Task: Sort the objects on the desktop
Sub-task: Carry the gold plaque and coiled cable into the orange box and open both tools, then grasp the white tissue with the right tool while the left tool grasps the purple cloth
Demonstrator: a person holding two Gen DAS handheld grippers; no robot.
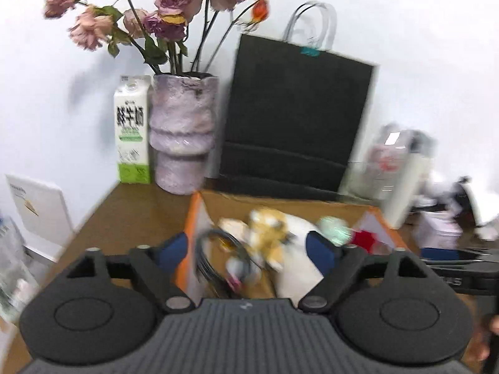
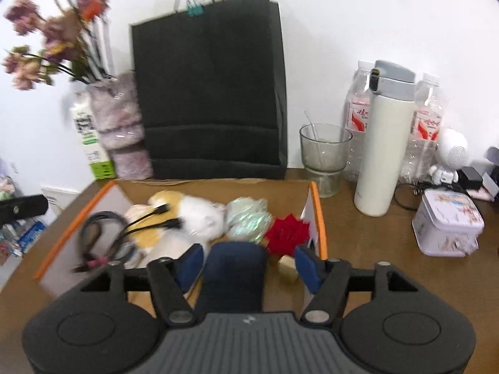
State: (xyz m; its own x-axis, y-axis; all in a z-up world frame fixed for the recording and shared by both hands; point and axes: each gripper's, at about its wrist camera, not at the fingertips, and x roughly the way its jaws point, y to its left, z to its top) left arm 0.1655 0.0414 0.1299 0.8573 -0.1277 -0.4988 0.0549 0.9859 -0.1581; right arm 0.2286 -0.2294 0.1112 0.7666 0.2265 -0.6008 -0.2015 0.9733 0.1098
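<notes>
Seen from the left wrist, the left gripper hangs over the near end of an open cardboard box with orange edges, its blue fingers spread wide with nothing between them. Inside the box lie a coiled black cable, a white and yellow plush toy, a pale green bundle and a red bow, all blurred. Behind the box on the brown counter stand a milk carton, a pinkish vase of dried roses and a black paper bag. From the right wrist, the right gripper sits over the box's near right corner, fingers apart, with a dark blue object between them; whether the pads touch it I cannot tell. Just beyond are the red bow, the green bundle, the plush toy and the cable, plus a small tan block near the right finger. To the right of the box stand a glass, a white flask, two water bottles and a printed tin.
</notes>
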